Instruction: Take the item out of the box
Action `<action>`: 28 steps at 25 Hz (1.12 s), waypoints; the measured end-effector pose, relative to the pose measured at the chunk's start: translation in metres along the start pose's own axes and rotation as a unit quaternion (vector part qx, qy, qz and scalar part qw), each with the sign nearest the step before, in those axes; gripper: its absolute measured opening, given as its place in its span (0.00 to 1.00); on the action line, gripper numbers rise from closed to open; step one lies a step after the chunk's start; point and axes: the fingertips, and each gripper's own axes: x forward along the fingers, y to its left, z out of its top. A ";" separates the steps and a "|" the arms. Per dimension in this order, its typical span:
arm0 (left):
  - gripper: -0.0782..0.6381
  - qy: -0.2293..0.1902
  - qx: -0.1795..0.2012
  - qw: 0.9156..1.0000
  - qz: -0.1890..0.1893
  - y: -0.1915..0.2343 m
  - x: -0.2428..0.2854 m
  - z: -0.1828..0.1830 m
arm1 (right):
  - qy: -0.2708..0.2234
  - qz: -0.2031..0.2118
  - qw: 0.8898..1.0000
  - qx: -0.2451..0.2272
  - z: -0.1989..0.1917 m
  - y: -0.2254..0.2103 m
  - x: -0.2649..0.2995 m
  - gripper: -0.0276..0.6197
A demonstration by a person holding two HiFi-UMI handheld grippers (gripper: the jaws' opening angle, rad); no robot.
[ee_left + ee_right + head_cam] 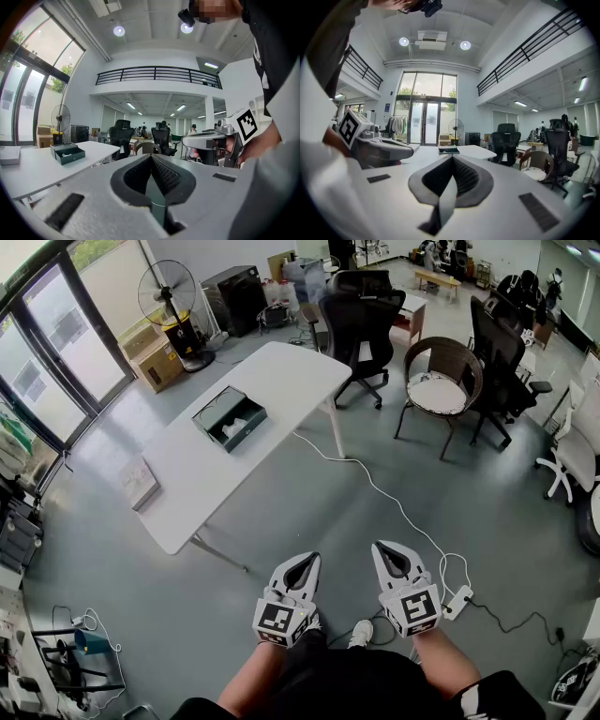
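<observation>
1. Both tools are closed and empty. The left tool (307, 563) and the right tool (384, 551) sit at the bottom centre of the head view, each with its jaws pressed together. If they reach in without opening first, they would likely knock the target instead of taking it.
2. The box (230, 418) lies open on the white bench (281, 371), upper left of centre in the head view and well apart from both tools. The item (236, 427) shows only as a pale shape inside it, too small to make out. A grip planned from this far away could be misjudged.
3. A white cable (375, 488) trails across the floor from the bench toward a power strip (457, 601) at lower right, which appears just beside the right tool in the frame. A foot could catch on it during the walk up to the bench.
4. The box looks shallow and probably light. Pulling the item with one tool may drag or tip the box, or slide it toward the bench edge. Steadying the box with the other tool would guard against that.
</observation>
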 end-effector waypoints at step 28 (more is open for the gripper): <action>0.12 -0.007 0.010 0.998 -0.068 0.118 -0.018 0.013 | -0.041 -0.071 0.996 0.025 0.037 0.052 0.080 0.05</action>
